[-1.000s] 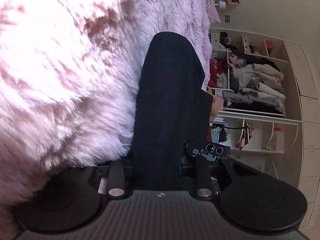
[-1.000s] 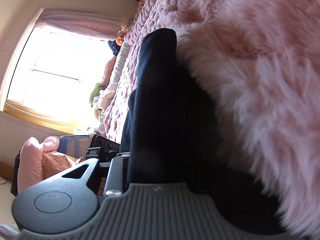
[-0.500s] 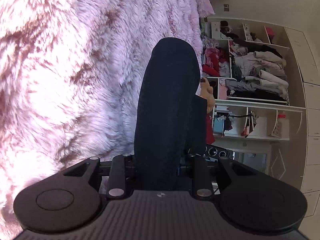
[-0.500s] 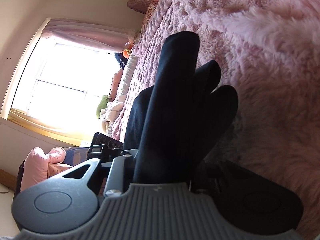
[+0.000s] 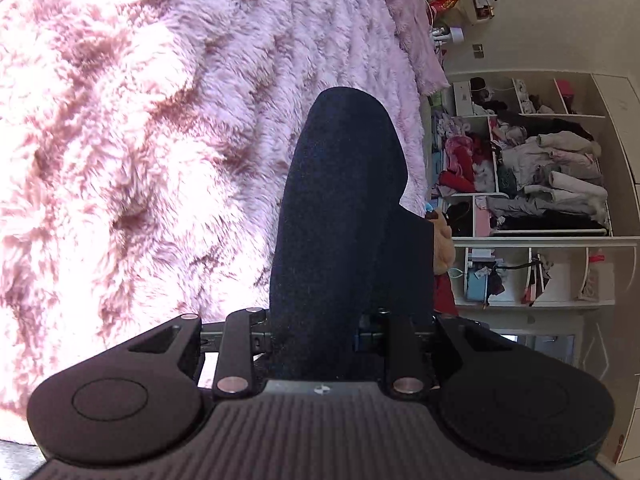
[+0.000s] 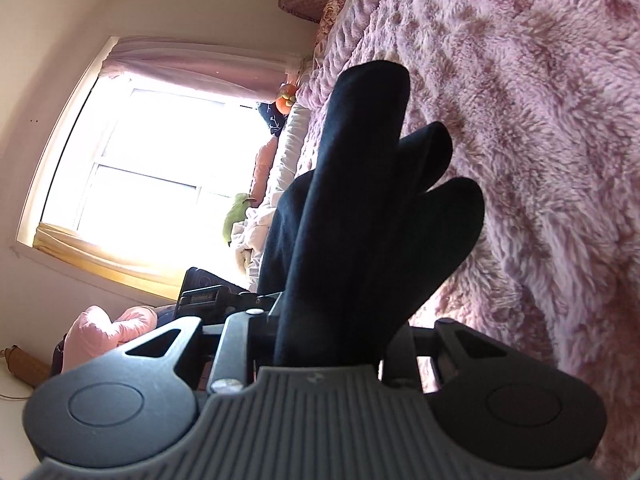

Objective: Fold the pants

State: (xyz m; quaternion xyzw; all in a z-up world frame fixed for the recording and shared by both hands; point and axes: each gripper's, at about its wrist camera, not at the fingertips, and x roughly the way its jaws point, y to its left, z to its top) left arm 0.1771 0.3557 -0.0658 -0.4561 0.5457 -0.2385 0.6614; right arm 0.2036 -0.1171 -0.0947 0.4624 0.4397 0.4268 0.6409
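I hold the dark navy fabric pants clamped between both jaws, folds projecting forward over the fluffy pink bed.

Two grippers, one pair of dark pants, one fuzzy pink blanket.
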